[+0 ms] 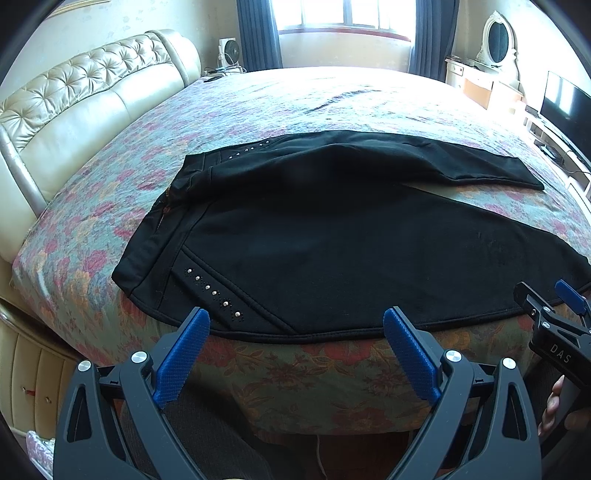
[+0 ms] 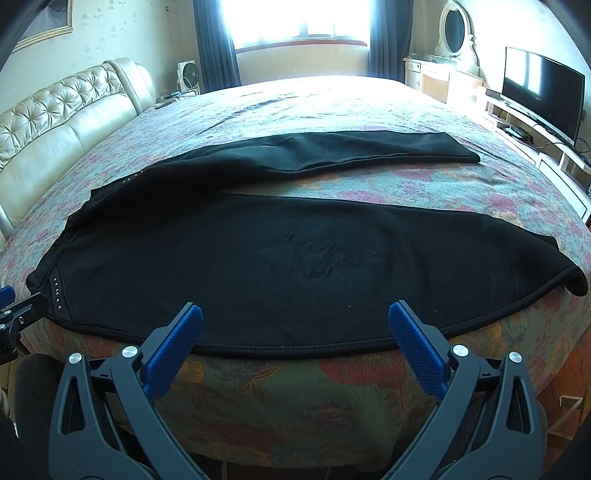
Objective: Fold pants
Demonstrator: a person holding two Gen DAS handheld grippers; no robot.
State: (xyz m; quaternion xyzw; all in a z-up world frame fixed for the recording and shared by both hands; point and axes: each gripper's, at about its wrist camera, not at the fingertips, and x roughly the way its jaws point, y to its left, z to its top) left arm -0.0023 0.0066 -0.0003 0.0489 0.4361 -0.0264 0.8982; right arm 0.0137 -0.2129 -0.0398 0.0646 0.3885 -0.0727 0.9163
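Note:
Black pants (image 1: 314, 236) lie spread flat on a floral bedspread (image 1: 258, 107), waistband to the left, both legs running right and splayed apart. Silver studs (image 1: 212, 291) mark the near pocket. My left gripper (image 1: 297, 323) hovers open just short of the near hem edge by the hip, nothing between its blue pads. The right gripper (image 1: 554, 299) shows at the right edge of the left wrist view. In the right wrist view the pants (image 2: 295, 251) fill the middle, and my right gripper (image 2: 295, 319) stands open over the near leg's edge, holding nothing.
A tufted cream headboard (image 1: 74, 107) stands to the left. A fan (image 2: 188, 75) sits by the curtained window (image 2: 295, 22) at the back. A dresser with an oval mirror (image 2: 454, 33) and a dark TV (image 2: 543, 92) line the right side. A hand (image 1: 554, 406) grips the right tool.

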